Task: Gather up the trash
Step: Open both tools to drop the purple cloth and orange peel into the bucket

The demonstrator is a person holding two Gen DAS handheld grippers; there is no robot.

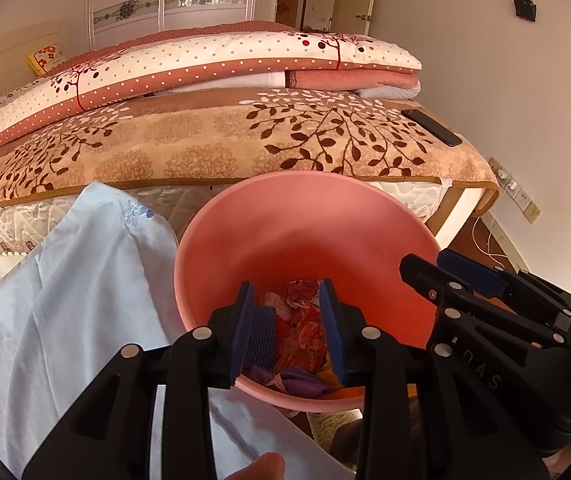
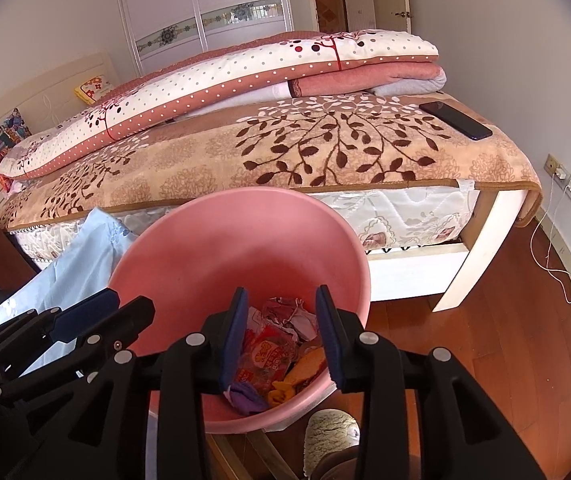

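over the pink bin (image 1: 305,232), the left gripper (image 1: 287,328) and right gripper (image 2: 281,336) are both hanging with jaws apart, gripping nothing. inside the bin, crumpled wrappers (image 2: 273,344) are already piling up. beside the bin, only a pale blue cloth (image 1: 65,288) is showing, so collecting looks nearly done.

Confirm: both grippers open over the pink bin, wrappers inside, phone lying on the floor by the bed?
Wrong on the phone: it lies on the brown leaf-print blanket at the bed's corner, as the right wrist view shows. Rest holds: left gripper, right gripper open over pink bin, wrappers inside.
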